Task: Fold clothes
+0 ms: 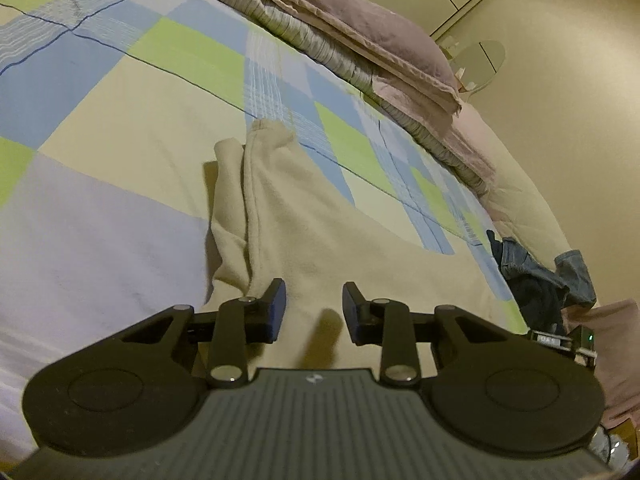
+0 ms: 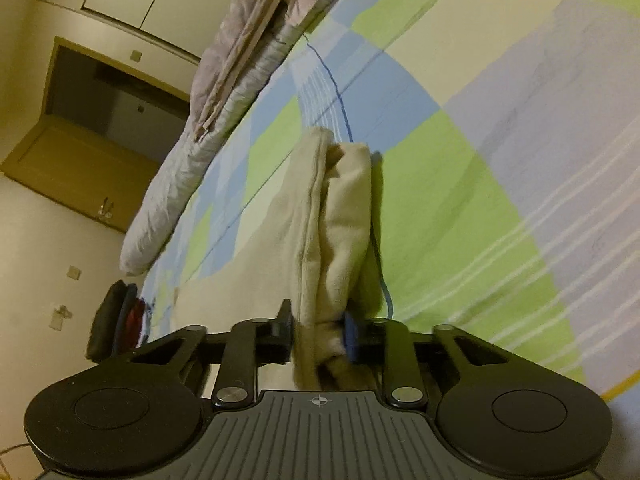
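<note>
Right gripper [image 2: 318, 332] with black fingers clamped on a bunched cream fleece garment [image 2: 332, 216], garment trailing across a green, blue and lilac patchwork bedsheet [image 2: 460, 160], dark folded clothes [image 2: 114, 322], possibly jeans, at the bed's edge

Each black tool [image 1: 314, 312] has blue pads, silver screws, ribbed grey base.
</note>
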Demonstrator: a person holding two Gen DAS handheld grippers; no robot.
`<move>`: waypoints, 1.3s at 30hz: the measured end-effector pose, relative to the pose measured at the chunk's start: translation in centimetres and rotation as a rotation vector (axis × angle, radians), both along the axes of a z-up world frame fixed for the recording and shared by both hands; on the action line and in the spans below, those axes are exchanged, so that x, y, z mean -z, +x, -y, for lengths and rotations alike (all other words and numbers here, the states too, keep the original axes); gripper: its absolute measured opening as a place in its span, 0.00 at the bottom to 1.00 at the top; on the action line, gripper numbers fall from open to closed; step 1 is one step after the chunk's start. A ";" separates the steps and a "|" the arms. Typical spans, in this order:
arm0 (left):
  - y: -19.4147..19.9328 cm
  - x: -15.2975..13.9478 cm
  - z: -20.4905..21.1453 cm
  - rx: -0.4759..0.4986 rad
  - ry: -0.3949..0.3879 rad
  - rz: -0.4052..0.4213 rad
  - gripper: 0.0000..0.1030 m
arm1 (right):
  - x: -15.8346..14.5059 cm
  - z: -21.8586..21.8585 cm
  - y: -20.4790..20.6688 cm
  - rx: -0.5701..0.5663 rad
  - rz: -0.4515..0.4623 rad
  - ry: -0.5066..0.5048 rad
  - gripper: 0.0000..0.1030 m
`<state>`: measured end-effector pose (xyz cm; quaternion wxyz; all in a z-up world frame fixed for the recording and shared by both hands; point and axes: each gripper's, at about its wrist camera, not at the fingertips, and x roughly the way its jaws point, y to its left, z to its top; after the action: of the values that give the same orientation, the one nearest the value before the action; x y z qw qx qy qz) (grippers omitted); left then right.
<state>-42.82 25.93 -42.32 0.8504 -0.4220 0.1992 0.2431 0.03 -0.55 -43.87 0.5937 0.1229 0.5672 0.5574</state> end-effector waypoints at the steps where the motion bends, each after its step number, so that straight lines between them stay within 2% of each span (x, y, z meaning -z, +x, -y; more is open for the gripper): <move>1: 0.2 0.0 0.0 0.002 0.002 -0.009 0.25 | -0.2 -0.3 0.0 -0.002 0.009 -0.020 0.17; 3: 0.4 -0.2 -0.2 0.003 -0.002 -0.030 0.21 | -1.4 -1.4 -0.7 -0.021 0.083 -0.092 0.16; 6: -0.1 -0.5 -0.7 -0.018 -0.043 -0.042 0.15 | -4.2 -3.3 -2.8 -0.049 0.258 -0.217 0.15; 8: -1.0 -1.0 -0.8 -0.031 -0.050 -0.032 0.15 | -6.1 -4.7 -5.0 -0.060 0.410 -0.298 0.14; 10: -2.5 -1.4 -0.7 -0.047 -0.052 -0.013 0.15 | -8.7 -6.3 -8.9 -0.093 0.648 -0.358 0.13; 11: -3.2 -1.6 -0.7 -0.055 -0.052 -0.003 0.15 | -9.5 -6.8 -10.7 -0.105 0.739 -0.371 0.14; 13: -4.8 -1.8 -0.6 -0.080 -0.062 0.008 0.19 | -11.5 -7.8 -15.0 -0.133 0.880 -0.363 0.14; 17: -7.7 -1.6 -0.5 -0.146 -0.084 0.011 0.19 | -13.1 -9.9 -24.5 -0.198 1.091 -0.306 0.14; 20: -9.4 -1.6 -0.5 -0.177 -0.108 0.033 0.19 | -11.4 -11.8 -32.1 -0.283 1.176 -0.254 0.14; 22: -10.3 -1.8 -0.3 -0.189 -0.116 0.041 0.19 | -8.4 -12.7 -35.6 -0.330 1.198 -0.254 0.17; 23: -10.6 -1.8 -0.1 -0.189 -0.121 0.045 0.19 | -6.8 -13.1 -36.7 -0.355 1.200 -0.251 0.43; 25: -11.1 -2.0 0.3 -0.186 -0.132 0.051 0.20 | -4.9 -12.7 -38.1 -0.395 1.224 -0.214 0.70; 27: -11.3 -2.2 0.8 -0.177 -0.138 0.067 0.20 | -5.4 -11.5 -38.3 -0.399 1.221 -0.159 0.70; 30: -10.4 -2.8 1.8 -0.139 -0.155 0.122 0.22 | -8.2 -8.6 -36.1 -0.360 1.075 -0.055 0.70; 32: -9.4 -3.2 2.4 -0.101 -0.173 0.162 0.23 | -10.0 -6.6 -33.7 -0.278 0.991 -0.008 0.70; 35: -6.8 -3.2 2.8 -0.042 -0.212 0.201 0.28 | -10.9 -3.3 -28.5 -0.105 0.865 -0.022 0.69; 36: -5.8 -3.0 2.9 -0.027 -0.227 0.205 0.28 | -10.7 -2.3 -26.4 -0.041 0.813 -0.038 0.64; 38: -3.9 -2.5 3.0 -0.003 -0.264 0.215 0.29 | -9.6 -0.8 -22.2 0.084 0.695 -0.101 0.46; 39: -2.9 -2.2 3.0 0.005 -0.286 0.222 0.29 | -8.5 -0.3 -20.7 0.114 0.639 -0.133 0.44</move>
<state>-45.72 22.93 -40.16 0.7992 -0.5622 0.1379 0.1621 -20.70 -0.27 -35.38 0.7786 -0.0658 0.3796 0.4953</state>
